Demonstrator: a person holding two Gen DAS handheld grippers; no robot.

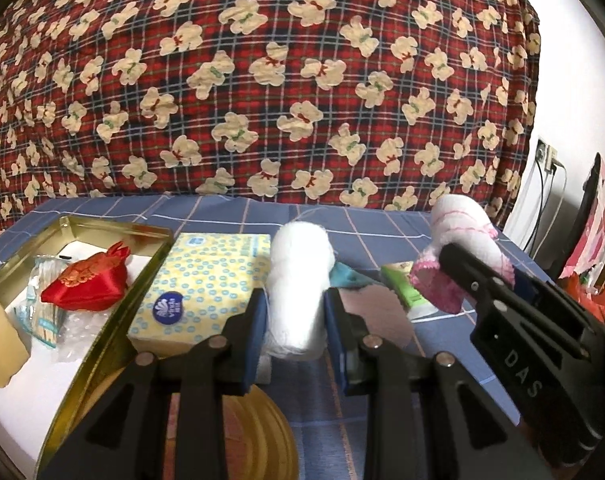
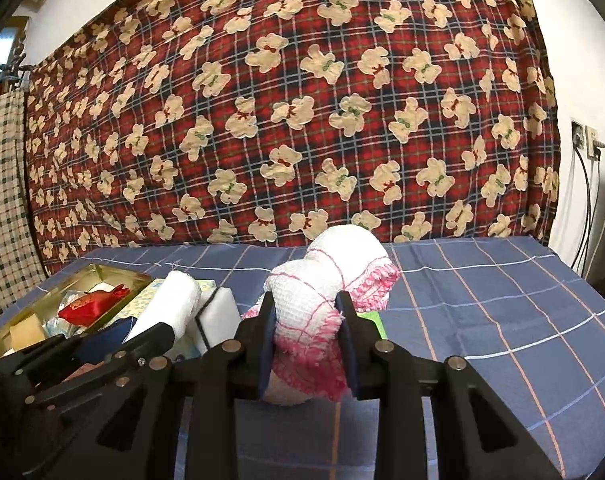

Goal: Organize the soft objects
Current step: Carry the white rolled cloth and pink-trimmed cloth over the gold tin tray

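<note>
Over the blue checked surface [image 2: 482,300], both tongs are holding rolled cloths aloft. Left tongs [image 1: 296,312] are squeezing a plain white roll [image 1: 298,280]; right tongs [image 2: 306,340] are clamping a pink-edged white towel [image 2: 322,300]. A gold tin [image 1: 102,320] is sitting to the left, already half full, beside a yellow tissue pack [image 1: 198,280]. Probably the rolls are heading there; lowering them one at a time with a steady grip should be keeping them from unrolling.

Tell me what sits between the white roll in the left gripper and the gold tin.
The yellow tissue pack lies between the white roll, clamped in the left gripper, and the gold tin, against the tin's right wall. Lifting over it should clear.
</note>
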